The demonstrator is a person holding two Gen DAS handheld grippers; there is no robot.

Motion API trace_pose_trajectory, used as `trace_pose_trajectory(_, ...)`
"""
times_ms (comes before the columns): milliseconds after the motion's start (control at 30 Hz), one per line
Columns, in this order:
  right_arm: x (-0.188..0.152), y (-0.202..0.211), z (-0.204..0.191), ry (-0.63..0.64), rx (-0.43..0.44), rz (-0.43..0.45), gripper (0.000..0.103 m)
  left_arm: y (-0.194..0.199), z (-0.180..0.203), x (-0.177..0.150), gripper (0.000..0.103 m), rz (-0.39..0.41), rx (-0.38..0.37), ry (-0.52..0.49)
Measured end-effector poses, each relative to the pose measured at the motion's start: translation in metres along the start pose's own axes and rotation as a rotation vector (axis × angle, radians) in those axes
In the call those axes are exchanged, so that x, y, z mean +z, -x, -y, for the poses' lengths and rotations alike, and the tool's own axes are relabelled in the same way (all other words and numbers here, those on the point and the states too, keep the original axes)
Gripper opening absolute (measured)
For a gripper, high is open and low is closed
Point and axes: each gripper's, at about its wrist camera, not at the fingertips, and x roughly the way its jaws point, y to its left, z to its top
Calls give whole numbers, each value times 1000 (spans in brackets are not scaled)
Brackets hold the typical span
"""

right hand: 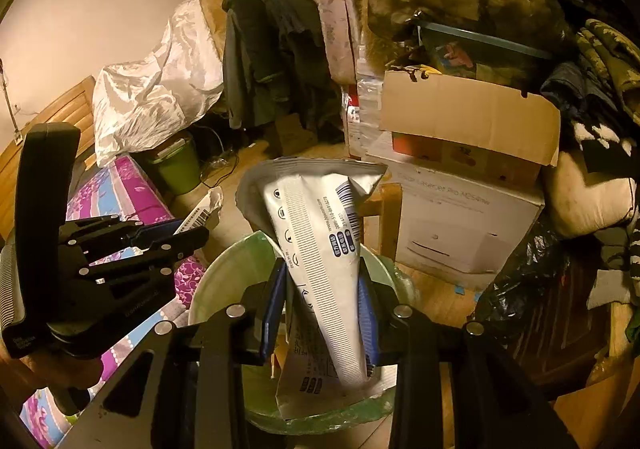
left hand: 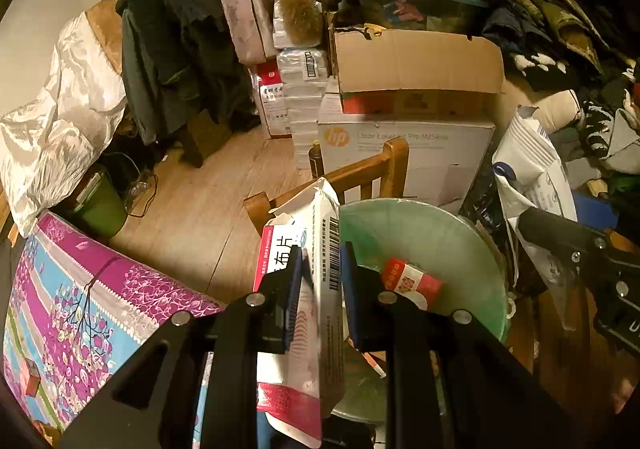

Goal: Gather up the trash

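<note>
My left gripper (left hand: 320,281) was clamped on a white-and-red wrapper (left hand: 316,249) with a barcode, held upright at the near-left rim of the green-lined trash bin (left hand: 448,245). My right gripper (right hand: 322,309) was closed around a crumpled white-and-blue pouch (right hand: 320,233), held over the same bin. A red packet (left hand: 410,281) lay inside the bin. A printer box (left hand: 404,153) stood on the floor beyond; a purple floral bedsheet (left hand: 80,289) lay to the left.

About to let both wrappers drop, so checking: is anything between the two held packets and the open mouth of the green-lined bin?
Nothing visible blocks either. The left gripper holds the red-and-white packet at the bin's rim; the right gripper holds the white pouch over its mouth.
</note>
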Motion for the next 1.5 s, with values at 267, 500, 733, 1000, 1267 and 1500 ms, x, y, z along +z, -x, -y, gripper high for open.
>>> trace_pose_trajectory(267, 1, -6, -7, 38, 10, -14, 44, 2, -3, 2, 26, 15, -51, 9)
trace_pose_trajectory(500, 0, -10, 3, 4, -3, -14, 54, 3, -16, 3, 44, 32, -113, 87)
trace_pose_trajectory(733, -1, -9, 1, -3, 11, -4, 54, 4, -19, -7, 44, 25, -72, 98)
trace_pose_trajectory(1000, -6, -3, -25, 2, 66, 67, 55, 19, -58, -45, 59, 39, 113, 163)
trace_pose_trajectory(1267, -13, -14, -96, 62, 195, 68, 55, 54, -142, -134, 65, -12, 305, 374)
trace_pose_trajectory(1500, -38, -39, -214, 245, 371, -40, 55, 106, -206, -242, 65, -68, 411, 647)
